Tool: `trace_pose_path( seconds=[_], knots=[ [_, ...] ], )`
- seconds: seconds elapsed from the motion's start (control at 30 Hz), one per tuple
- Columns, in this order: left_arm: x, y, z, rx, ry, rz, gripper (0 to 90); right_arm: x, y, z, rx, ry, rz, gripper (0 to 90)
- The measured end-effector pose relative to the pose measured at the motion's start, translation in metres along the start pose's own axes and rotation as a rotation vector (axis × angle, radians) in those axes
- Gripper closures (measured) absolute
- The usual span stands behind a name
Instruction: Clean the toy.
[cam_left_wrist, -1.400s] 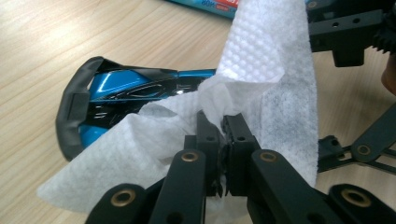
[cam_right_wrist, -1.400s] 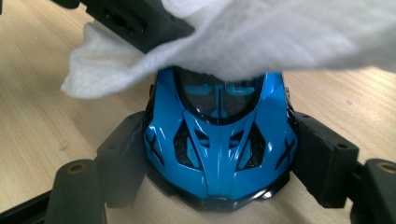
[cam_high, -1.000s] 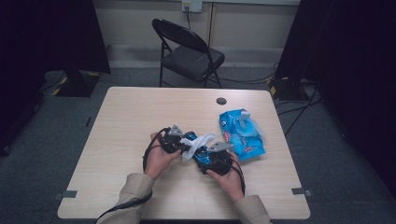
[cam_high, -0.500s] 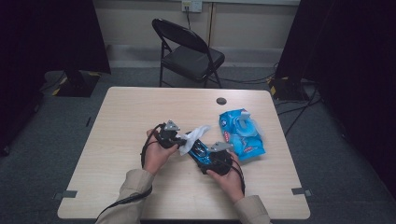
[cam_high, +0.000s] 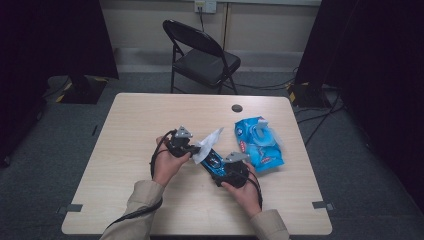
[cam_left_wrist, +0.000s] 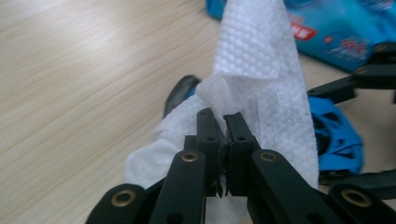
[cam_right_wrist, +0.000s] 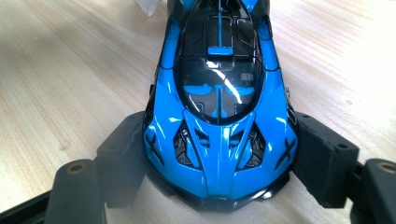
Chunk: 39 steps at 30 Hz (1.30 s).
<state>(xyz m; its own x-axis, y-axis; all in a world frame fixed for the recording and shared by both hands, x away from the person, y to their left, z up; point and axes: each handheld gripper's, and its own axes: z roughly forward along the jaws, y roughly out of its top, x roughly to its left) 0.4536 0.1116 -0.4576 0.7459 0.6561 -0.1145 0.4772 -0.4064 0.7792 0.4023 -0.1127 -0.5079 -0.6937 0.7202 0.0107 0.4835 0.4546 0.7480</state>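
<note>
Surroundings: wipes pack (cam_high: 259, 142) just beside toy car (cam_high: 214, 161) | chair (cam_high: 200, 52) behind table (cam_high: 125, 130)

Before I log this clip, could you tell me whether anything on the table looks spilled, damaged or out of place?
Nothing stands out. The left gripper is shut on a white wipe, the right gripper clamps the blue toy car by its sides, and the blue wipes packet lies open on the table, with no spill visible.

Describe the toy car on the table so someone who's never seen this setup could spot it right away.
On the light wooden table, look near the front edge, left of the blue wipes pack. There the right gripper clamps the toy car by its sides. It is glossy blue with a black canopy, and a white wipe touches one end.
</note>
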Motion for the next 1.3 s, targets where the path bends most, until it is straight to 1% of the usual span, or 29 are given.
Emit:
trace_pose_path(
  seconds=[0.07, 0.1, 0.27, 0.37, 0.47, 0.63, 0.67, 0.7, 0.77, 0.8, 0.9, 0.97, 1.03, 1.13, 1.23, 1.3],
  knots=[
    [-0.006, 0.003, 0.001, 0.001, -0.013, 0.016, 86.9, 0.0, 0.0, 0.0, 0.0, 0.0, 0.0, 25.9],
    [-0.011, 0.004, 0.002, -0.001, -0.026, 0.023, 86.9, 0.0, 0.0, 0.0, 0.0, 0.0, 0.0, 25.9],
    [-0.026, 0.005, 0.012, -0.008, -0.08, 0.025, 86.9, 0.0, 0.0, 0.0, 0.0, 0.0, -0.001, 25.9],
    [-0.035, 0.005, 0.02, -0.002, -0.102, 0.037, 86.8, 0.0, 0.0, 0.0, 0.0, 0.001, 0.0, 25.9],
    [-0.044, 0.004, 0.028, 0.015, -0.122, 0.048, 86.8, 0.0, 0.0, 0.0, 0.0, 0.001, 0.0, 25.9],
    [-0.06, 0.003, 0.041, 0.027, -0.17, 0.076, 86.7, 0.0, 0.0, 0.0, -0.001, 0.001, -0.001, 25.9],
    [-0.062, 0.003, 0.043, 0.032, -0.174, 0.087, 86.5, 0.0, 0.0, 0.0, 0.0, 0.001, 0.0, 25.9],
    [-0.064, 0.002, 0.046, 0.039, -0.174, 0.087, 85.8, 0.0, 0.0, 0.0, 0.0, 0.0, -0.001, 25.9],
    [-0.064, 0.0, 0.05, 0.052, -0.174, 0.091, 85.8, 0.0, 0.0, 0.0, 0.0, 0.0, -0.001, 25.9],
    [-0.064, -0.002, 0.053, 0.05, -0.176, 0.094, 85.8, 0.0, 0.0, 0.0, -0.001, 0.0, -0.002, 25.9],
    [-0.062, -0.002, 0.054, 0.043, -0.185, 0.083, 86.1, 0.0, 0.0, 0.0, -0.001, 0.001, -0.002, 25.9],
    [-0.061, -0.001, 0.054, 0.043, -0.175, 0.096, 86.2, 0.0, 0.0, 0.0, -0.001, 0.001, -0.002, 25.9],
    [-0.059, 0.001, 0.053, 0.047, -0.162, 0.098, 86.2, 0.0, 0.0, 0.0, 0.0, 0.001, -0.002, 26.0],
    [-0.055, 0.001, 0.053, 0.043, -0.169, 0.085, 86.2, 0.0, 0.0, 0.0, 0.0, 0.001, -0.001, 26.0],
    [-0.053, 0.003, 0.053, 0.038, -0.158, 0.087, 86.1, 0.0, 0.0, 0.0, 0.0, 0.001, -0.002, 26.0],
    [-0.05, 0.004, 0.052, 0.037, -0.151, 0.079, 85.8, 0.0, 0.0, 0.0, 0.0, 0.001, -0.002, 26.0]
  ],
)
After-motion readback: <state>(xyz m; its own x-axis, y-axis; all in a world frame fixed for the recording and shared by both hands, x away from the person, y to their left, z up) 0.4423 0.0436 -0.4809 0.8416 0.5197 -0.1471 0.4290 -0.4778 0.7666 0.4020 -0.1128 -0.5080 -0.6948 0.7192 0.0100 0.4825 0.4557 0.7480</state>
